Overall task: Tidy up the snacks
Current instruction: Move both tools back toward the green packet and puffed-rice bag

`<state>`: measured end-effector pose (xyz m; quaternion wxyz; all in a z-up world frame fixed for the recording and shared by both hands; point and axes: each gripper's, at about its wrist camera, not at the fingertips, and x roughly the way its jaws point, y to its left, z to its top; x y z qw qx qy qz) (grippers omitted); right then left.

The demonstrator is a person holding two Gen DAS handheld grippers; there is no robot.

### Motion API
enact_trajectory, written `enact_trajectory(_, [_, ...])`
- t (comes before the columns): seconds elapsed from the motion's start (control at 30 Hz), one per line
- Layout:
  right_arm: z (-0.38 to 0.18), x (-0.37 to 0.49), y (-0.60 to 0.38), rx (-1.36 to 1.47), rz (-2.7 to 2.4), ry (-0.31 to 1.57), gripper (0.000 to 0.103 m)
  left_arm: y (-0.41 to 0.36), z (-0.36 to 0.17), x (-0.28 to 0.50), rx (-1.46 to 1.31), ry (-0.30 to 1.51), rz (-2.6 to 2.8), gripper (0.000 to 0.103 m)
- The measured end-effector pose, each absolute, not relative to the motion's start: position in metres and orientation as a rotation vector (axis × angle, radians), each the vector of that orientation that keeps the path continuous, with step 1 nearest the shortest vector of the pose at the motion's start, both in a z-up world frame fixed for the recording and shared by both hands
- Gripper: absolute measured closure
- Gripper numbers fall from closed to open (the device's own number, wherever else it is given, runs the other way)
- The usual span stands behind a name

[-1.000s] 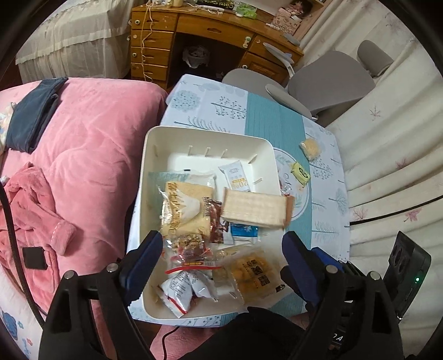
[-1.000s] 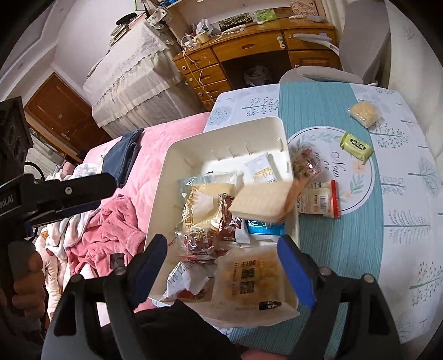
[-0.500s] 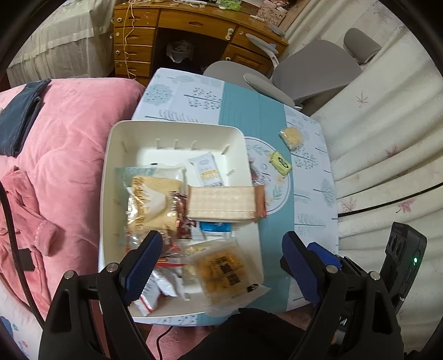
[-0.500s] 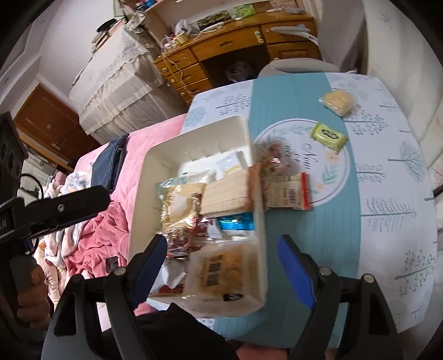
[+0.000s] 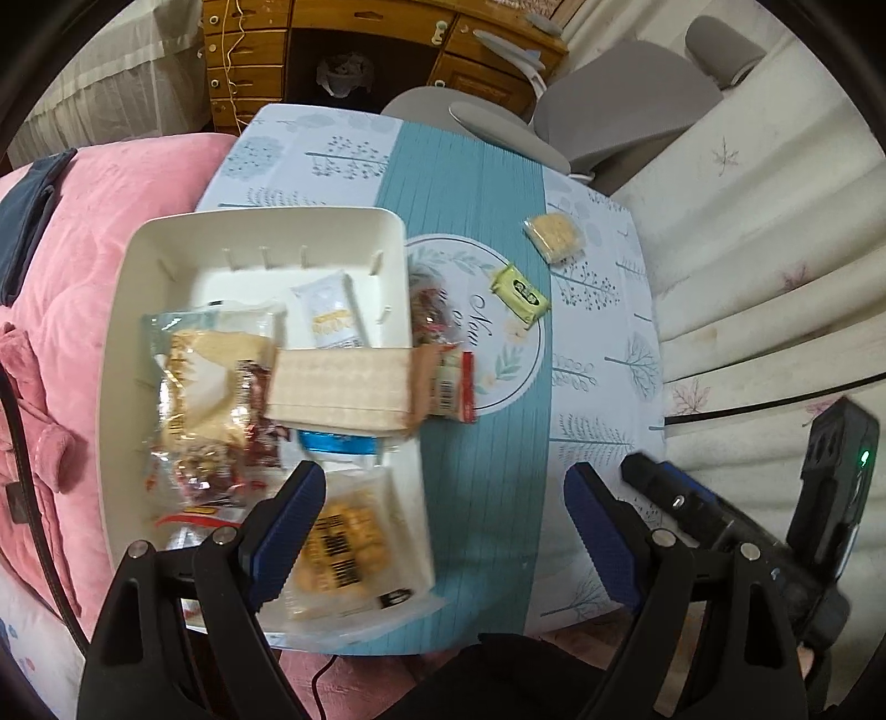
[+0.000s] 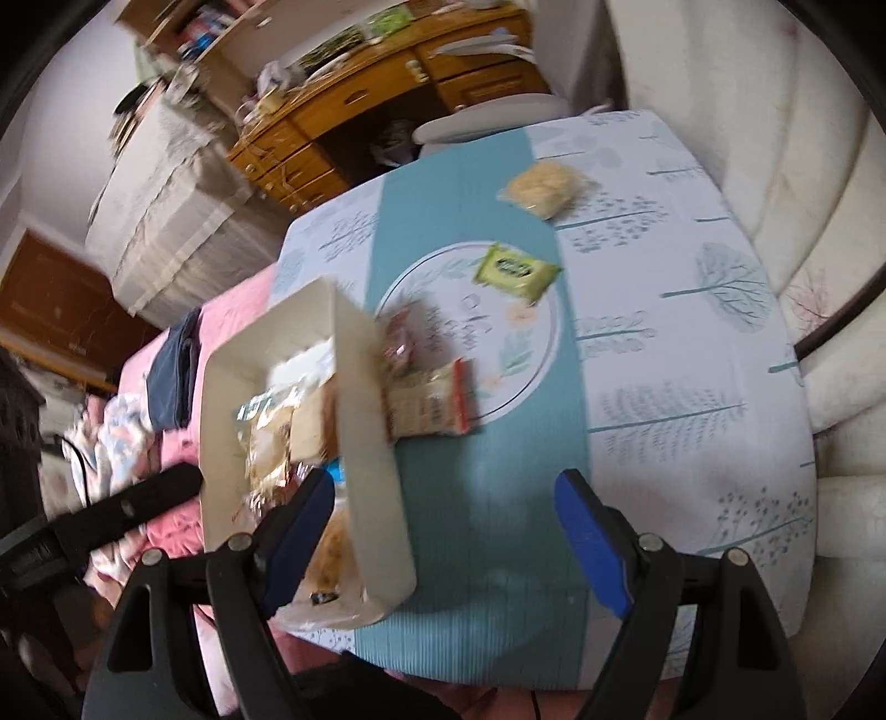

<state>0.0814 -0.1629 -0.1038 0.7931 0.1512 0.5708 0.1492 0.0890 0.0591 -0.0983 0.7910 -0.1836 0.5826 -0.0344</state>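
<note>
A white bin (image 5: 260, 232) (image 6: 376, 476) on the table's left holds several snack packs, with a beige cracker pack (image 5: 340, 385) lying over its right rim. On the tablecloth (image 5: 487, 471) to its right lie a red-edged pack (image 5: 451, 382) (image 6: 437, 404), a clear red-speckled pack (image 5: 429, 310), a green pack (image 5: 518, 291) (image 6: 515, 268) and a yellow pack (image 5: 554, 235) (image 6: 545, 188). My left gripper (image 5: 443, 520) hangs open above the bin's near right corner, nothing between its fingers. My right gripper (image 6: 448, 531) is open over the teal strip beside the bin.
A pink quilt (image 5: 99, 210) with a dark garment lies left of the table. A grey chair (image 5: 609, 111) and a wooden desk (image 5: 354, 39) stand beyond the far edge. A cream quilted cushion (image 6: 775, 166) borders the right side.
Both grippers have slid to the right across the table, so the bin now sits further left in both views. The right gripper has also rolled. Neither opening has changed.
</note>
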Motion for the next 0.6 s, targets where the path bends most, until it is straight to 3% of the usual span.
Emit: enact_trajectory(0.6, [-0.111,0.228,-0.238,0.433,0.306,1.199,0.021,-0.012,-0.131,0.200,-0.436,1.308,0.071,0.016])
